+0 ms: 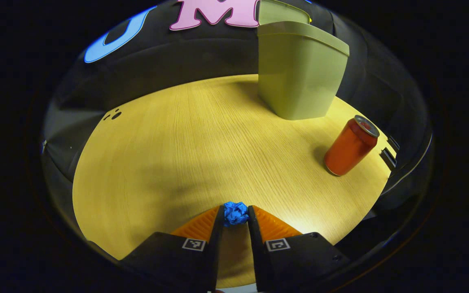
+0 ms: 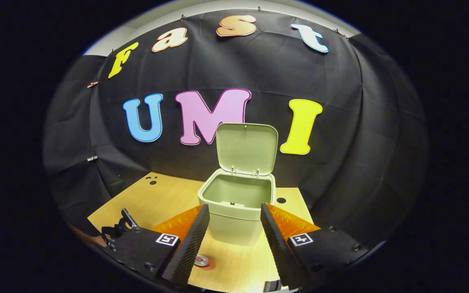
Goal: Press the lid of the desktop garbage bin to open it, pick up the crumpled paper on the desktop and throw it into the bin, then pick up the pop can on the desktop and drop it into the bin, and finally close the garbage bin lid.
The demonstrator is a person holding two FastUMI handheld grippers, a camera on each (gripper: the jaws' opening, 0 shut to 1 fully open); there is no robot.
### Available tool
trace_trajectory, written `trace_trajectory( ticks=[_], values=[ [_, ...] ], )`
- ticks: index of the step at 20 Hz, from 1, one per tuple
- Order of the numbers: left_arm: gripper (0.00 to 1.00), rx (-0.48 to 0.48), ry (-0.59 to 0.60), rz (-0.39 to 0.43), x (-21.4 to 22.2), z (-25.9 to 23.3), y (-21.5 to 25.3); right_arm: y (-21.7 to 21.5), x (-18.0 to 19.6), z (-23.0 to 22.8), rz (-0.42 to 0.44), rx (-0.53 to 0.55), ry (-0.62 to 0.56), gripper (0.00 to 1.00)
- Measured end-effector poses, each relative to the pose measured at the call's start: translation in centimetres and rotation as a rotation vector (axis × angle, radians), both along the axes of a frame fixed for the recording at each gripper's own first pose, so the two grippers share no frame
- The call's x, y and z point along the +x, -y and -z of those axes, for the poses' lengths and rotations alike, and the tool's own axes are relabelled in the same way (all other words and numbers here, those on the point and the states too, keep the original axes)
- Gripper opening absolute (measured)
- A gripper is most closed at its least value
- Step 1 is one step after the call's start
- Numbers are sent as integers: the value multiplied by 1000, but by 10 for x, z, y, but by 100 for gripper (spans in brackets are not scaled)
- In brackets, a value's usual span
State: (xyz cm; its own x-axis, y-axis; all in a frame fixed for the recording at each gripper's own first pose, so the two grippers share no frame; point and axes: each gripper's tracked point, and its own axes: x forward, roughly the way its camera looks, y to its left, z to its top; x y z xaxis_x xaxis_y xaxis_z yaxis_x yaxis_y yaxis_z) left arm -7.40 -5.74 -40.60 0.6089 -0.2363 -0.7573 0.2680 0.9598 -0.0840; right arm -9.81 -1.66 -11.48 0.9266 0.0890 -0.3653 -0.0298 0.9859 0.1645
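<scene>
left gripper pinches crumpled paper (no legible labels).

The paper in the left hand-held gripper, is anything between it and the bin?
Nothing visible blocks it. The paper sits between the left hand-held gripper's fingers, with bare table up to the bin. The can stands off to the side, and the lid is up.

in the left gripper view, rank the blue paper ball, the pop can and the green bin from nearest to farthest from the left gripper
1. blue paper ball: pinched between the fingers of the left gripper, just above the table.
2. pop can: upright, ahead to the right near the table edge.
3. green bin: farthest, at the back right, lid up.
</scene>
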Motion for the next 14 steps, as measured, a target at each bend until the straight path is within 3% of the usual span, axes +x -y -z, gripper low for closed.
trace_trajectory(
  ticks=[14],
  values=[
    [39,-166,295,-54,72,-181,7,-8,6,13,-27,16,-15,83]
  ],
)
